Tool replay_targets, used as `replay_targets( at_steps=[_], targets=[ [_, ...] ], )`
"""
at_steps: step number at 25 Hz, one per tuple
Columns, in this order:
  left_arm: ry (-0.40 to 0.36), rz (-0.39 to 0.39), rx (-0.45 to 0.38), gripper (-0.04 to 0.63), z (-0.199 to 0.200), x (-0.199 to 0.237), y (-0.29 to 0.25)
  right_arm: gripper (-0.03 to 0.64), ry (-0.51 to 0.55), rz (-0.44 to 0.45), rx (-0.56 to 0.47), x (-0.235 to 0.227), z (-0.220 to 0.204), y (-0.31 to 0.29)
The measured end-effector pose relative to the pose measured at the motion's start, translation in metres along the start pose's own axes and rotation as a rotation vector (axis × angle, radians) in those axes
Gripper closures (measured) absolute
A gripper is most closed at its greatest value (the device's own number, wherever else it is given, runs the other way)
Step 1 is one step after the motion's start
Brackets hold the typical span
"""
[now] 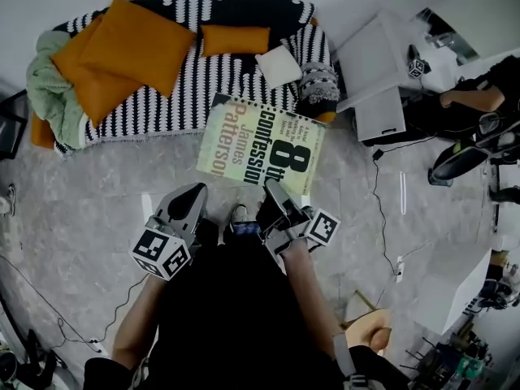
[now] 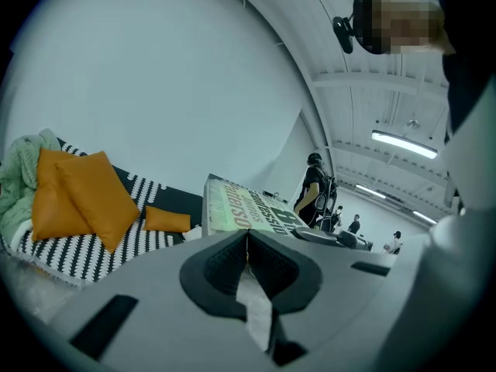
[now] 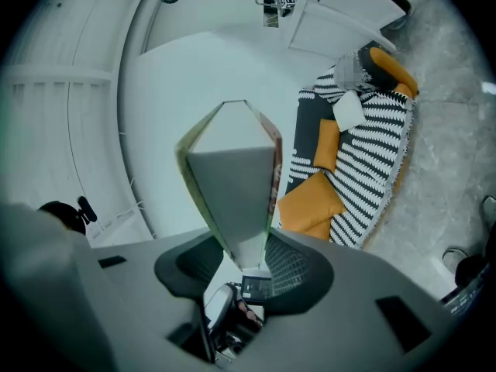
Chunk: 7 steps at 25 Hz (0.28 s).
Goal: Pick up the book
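Above floor (image 1: 81, 218) | right gripper (image 3: 245, 248) grasps book (image 1: 260, 149) (title readable from overhead) | left gripper (image 2: 247, 242) clenched

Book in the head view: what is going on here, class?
A person holds a gripper in each hand. The right gripper has its jaws clamped on the book, holding it above the floor in front of a striped sofa with orange cushions. The left gripper is just beside it, jaws together.

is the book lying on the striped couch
No, the book stands clamped between the jaws of the right gripper, clear of the striped couch behind it.
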State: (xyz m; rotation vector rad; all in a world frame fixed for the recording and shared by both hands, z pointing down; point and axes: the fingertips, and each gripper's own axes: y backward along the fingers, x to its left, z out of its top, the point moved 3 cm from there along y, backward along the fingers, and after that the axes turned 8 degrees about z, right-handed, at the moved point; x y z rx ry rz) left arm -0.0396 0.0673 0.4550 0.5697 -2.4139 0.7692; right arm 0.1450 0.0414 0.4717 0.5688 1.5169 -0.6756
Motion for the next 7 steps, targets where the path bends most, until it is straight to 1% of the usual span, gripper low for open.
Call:
replay_targets(
  at_steps=[7],
  targets=[
    [0.004, -0.007, 0.018, 0.581, -0.016, -0.022, -0.003, 0.437, -0.013, -0.003, 0.004, -0.004, 0.004, 0.018]
  ],
)
